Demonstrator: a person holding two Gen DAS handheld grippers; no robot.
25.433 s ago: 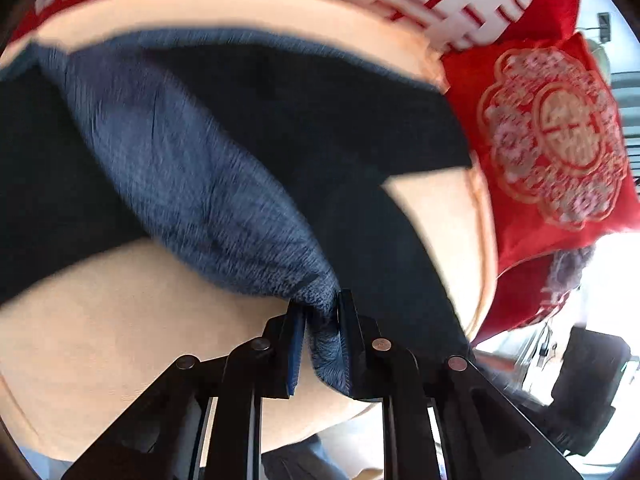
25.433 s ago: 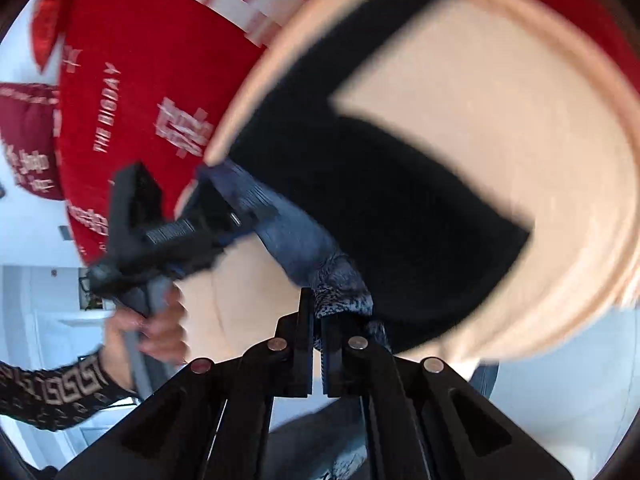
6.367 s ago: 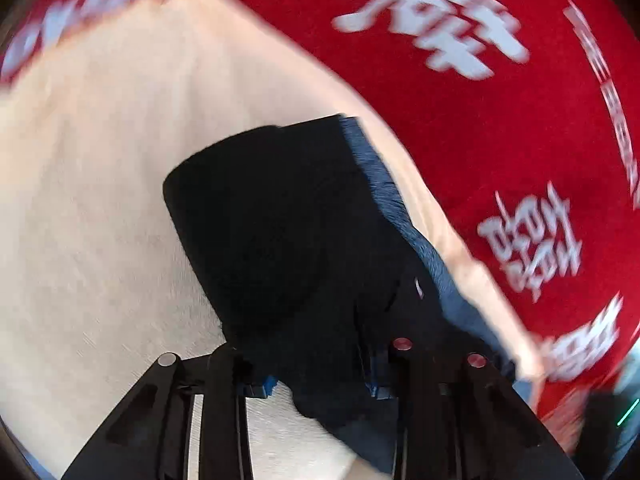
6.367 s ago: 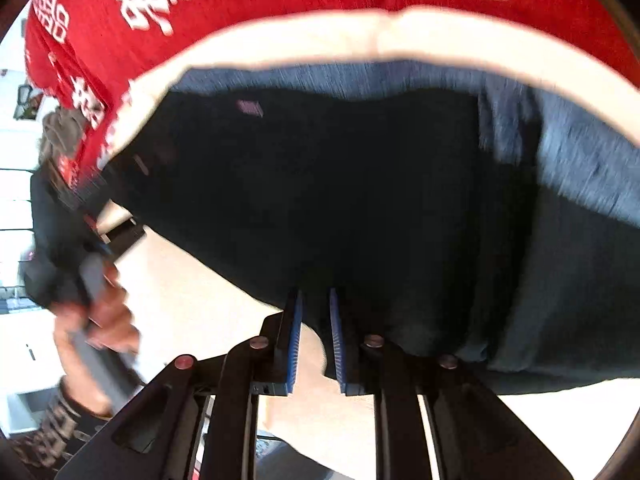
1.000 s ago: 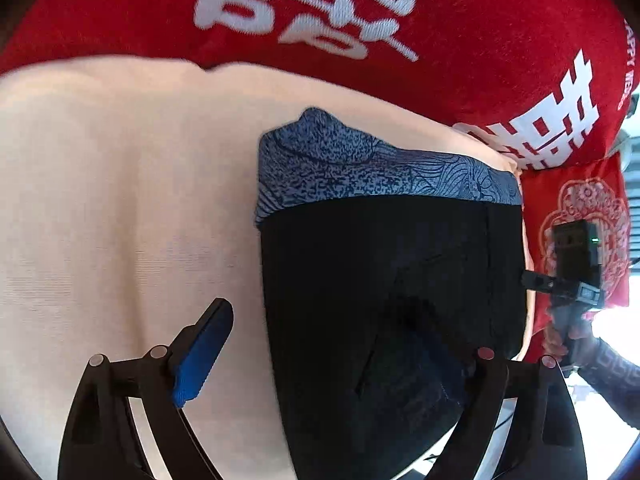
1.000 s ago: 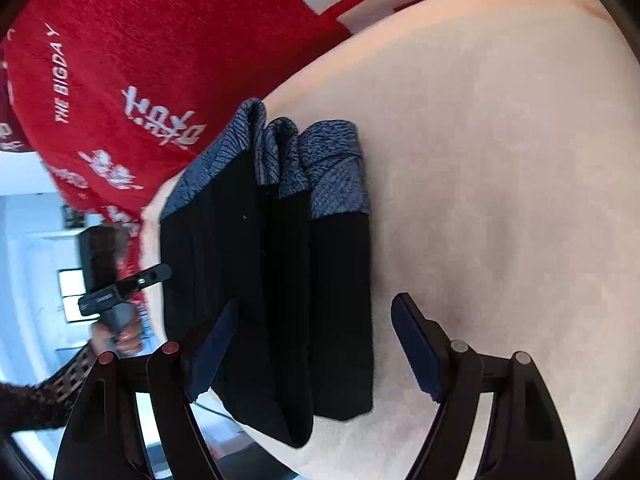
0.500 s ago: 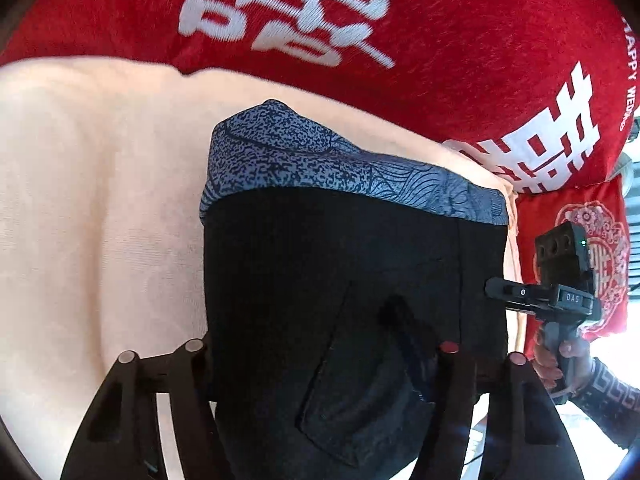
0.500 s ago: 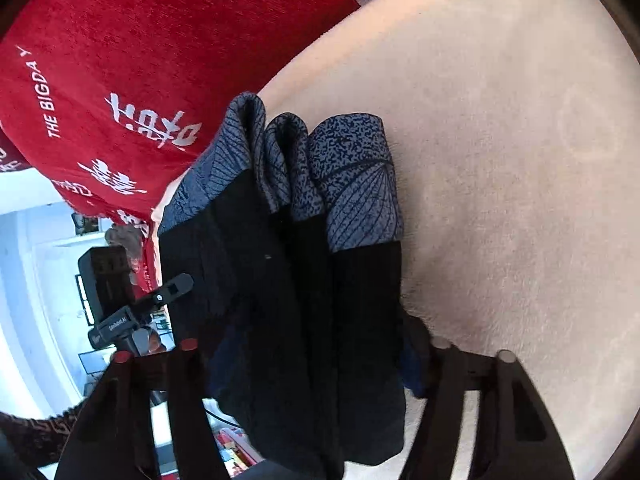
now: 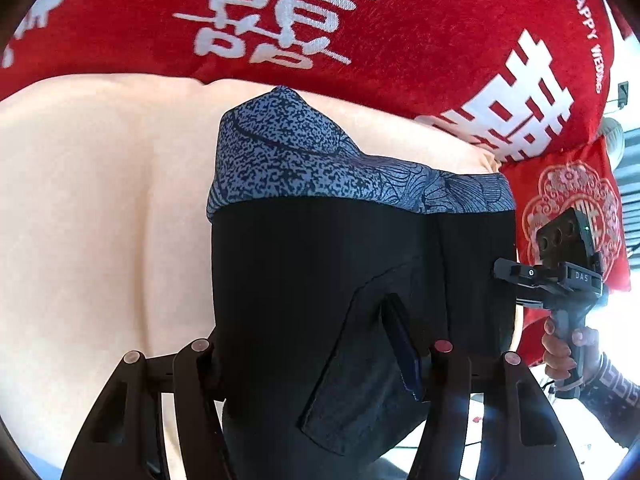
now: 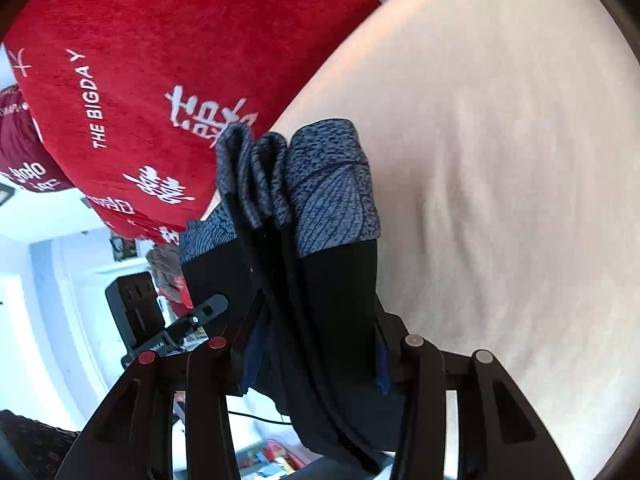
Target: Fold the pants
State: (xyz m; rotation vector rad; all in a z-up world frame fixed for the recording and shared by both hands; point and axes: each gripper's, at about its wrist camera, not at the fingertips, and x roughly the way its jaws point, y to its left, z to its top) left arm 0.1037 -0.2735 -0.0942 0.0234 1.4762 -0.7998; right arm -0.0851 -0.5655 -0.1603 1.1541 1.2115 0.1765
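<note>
Centre of both wrist views: folded black pants [image 9: 320, 280] with a blue patterned waistband, bundle raised over the cream blanket [image 9: 100, 208] with the red printed cover [image 9: 400, 32] behind. Left gripper [image 9: 316, 364] jaws closing, clamped on the bundle's near end. Right gripper [image 10: 316, 356] also closing, blue pads [image 10: 250, 354] pressing both sides of the stacked layers.

Cream blanket [image 9: 100, 220] over red bedspread [image 9: 400, 40].
</note>
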